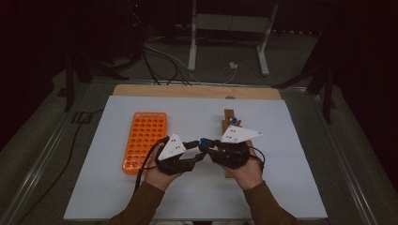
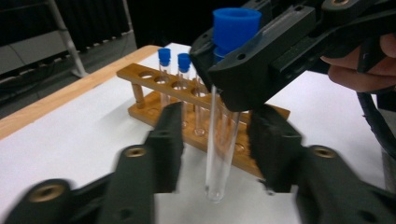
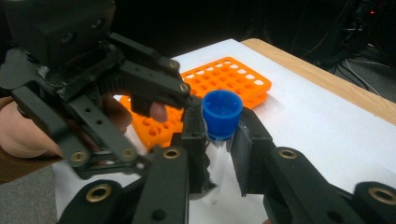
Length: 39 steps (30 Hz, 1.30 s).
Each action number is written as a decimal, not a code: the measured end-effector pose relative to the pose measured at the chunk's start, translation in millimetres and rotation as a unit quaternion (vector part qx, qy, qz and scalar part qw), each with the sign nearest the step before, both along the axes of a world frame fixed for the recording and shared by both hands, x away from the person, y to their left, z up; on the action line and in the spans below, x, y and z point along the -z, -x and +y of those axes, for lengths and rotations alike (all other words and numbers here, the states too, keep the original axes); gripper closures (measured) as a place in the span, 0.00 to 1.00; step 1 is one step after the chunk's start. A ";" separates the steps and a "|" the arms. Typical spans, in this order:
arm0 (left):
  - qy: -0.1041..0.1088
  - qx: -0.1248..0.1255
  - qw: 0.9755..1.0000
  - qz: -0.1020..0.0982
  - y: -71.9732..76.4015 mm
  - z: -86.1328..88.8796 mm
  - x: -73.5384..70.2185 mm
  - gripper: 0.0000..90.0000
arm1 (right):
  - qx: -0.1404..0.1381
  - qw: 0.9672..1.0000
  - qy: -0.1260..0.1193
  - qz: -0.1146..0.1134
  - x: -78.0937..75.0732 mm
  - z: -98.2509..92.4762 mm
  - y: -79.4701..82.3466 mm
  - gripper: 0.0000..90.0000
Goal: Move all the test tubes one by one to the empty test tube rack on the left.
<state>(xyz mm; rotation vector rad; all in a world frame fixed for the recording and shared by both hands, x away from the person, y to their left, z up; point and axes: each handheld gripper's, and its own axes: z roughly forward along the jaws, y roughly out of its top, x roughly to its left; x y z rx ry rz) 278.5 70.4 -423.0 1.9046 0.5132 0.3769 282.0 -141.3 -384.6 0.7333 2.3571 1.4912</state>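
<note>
Test tube [image 2: 222, 140], clear glass with a blue cap [image 3: 222, 113], hung upright in mid-air above the white counter [image 1: 291, 154], between the two racks. Right gripper [image 3: 219, 140] had its fingers [image 3: 194, 140] pinched on the tube just under the cap. Left gripper [image 2: 217, 144] flanked the tube's lower glass, fingers [image 2: 170, 140] still part-spread with a gap on both sides; no contact yet. Judged a hand-over in progress: tube lifted from the wooden rack [image 2: 154, 100], receiving grip not made, placement in the orange rack [image 1: 144, 140] left to do. Count: one tube in hand, two blue-capped tubes [image 2: 164, 70] standing in the wooden rack, orange rack's visible holes empty, two racks.
</note>
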 end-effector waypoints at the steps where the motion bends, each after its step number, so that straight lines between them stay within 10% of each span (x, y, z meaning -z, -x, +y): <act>1: -0.002 0.005 1.000 0.001 -0.1 -0.3 0.4 0.70 | -0.001 1.000 0.000 0.000 0.2 0.9 0.1 0.85; 10: -0.019 0.007 1.000 -0.006 2.4 1.6 -0.4 0.86 | -0.007 1.000 -0.005 0.006 1.7 3.2 0.4 0.81; 12: -0.018 0.005 1.000 -0.005 1.9 3.1 -0.8 0.86 | -0.014 0.999 -0.024 0.021 3.2 1.2 -1.5 0.49; 18: -0.006 -0.012 1.000 0.002 -0.2 13.9 -0.3 0.86 | 0.019 0.999 -0.032 0.023 5.0 -7.1 -0.8 0.19; 39: 0.000 -0.069 0.998 0.015 6.5 73.4 7.6 0.86 | 0.089 0.995 -0.039 -0.006 8.3 -54.7 7.3 0.11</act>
